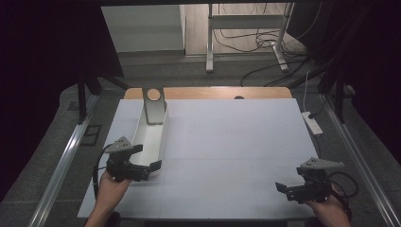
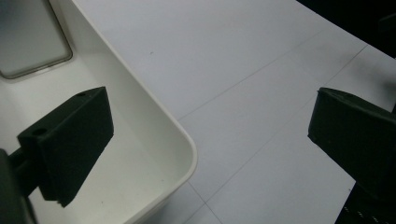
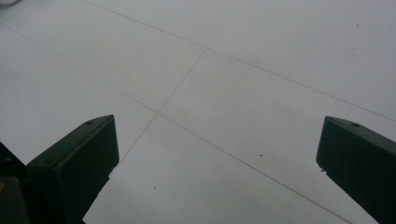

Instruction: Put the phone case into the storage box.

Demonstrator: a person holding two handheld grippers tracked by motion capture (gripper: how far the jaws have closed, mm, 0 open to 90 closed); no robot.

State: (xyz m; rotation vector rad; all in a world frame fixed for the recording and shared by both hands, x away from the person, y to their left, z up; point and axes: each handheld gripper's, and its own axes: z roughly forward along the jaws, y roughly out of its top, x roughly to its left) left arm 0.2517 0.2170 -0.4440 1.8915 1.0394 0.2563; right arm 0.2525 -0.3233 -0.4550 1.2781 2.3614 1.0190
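1. One long white tray lies along the left side of my white table, and one grey stand leans from its far end.
2. My left gripper hangs wide open and empty astride the tray's near corner, one jaw inside, one outside, likely ready to take the wall.
3. My right gripper hangs wide open and empty over bare table, well apart, seemingly waiting.
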